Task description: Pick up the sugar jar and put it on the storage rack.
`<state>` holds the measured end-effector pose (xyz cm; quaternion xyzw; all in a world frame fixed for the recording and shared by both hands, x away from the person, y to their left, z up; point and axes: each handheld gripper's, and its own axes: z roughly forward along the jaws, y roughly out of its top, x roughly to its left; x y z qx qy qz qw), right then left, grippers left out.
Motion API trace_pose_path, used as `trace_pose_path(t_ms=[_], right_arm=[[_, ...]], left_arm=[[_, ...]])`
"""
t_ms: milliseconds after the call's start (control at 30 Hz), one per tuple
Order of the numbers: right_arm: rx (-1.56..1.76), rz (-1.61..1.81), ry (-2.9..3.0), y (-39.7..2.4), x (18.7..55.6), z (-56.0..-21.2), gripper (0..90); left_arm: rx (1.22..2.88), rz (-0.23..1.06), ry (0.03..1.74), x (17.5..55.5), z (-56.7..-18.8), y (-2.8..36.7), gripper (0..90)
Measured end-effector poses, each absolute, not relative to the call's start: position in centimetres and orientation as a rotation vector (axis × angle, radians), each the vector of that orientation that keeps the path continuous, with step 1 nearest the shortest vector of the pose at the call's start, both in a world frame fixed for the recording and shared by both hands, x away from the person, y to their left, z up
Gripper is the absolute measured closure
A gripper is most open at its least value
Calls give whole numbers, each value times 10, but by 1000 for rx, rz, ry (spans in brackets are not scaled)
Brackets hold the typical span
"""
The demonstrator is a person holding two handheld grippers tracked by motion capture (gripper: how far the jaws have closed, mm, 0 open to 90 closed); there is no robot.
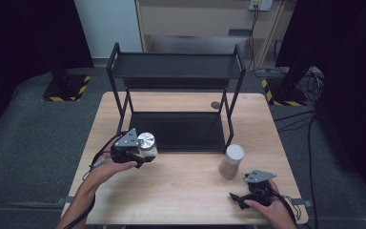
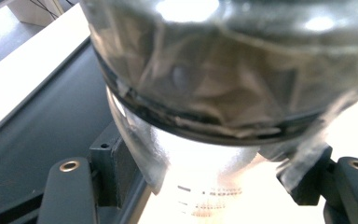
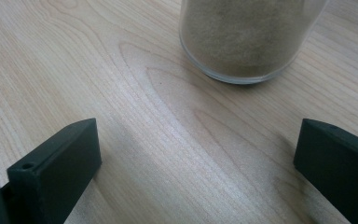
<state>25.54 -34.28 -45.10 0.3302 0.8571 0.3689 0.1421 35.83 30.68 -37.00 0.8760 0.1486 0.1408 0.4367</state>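
A clear jar with a shiny silver lid (image 1: 147, 142) sits between the jaws of my left gripper (image 1: 141, 155), just off the front left corner of the black rack's lower shelf (image 1: 176, 131). In the left gripper view the jar (image 2: 223, 70) looms large, with pale crumpled contents, and both jaws press its sides, so my left gripper (image 2: 214, 186) is shut on it. A second jar (image 1: 232, 161), white-lidded and full of beige powder, stands on the table at the right. My right gripper (image 1: 238, 199) rests open near the front edge, short of that powder jar (image 3: 249, 37), and my right gripper (image 3: 196, 154) holds nothing.
The two-tier black metal rack (image 1: 176, 66) stands at the back middle of the wooden table (image 1: 181, 191). A small dark round spot (image 1: 215, 104) lies behind its right legs. Grey floor and cables surround the table.
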Motion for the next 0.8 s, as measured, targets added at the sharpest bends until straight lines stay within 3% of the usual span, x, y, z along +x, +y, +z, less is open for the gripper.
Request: trace_pose_path(t_ms=[800], right_arm=[[956, 1063, 2471, -342, 255, -451, 8]], left_arm=[[2167, 404, 328, 379, -305, 312, 300]])
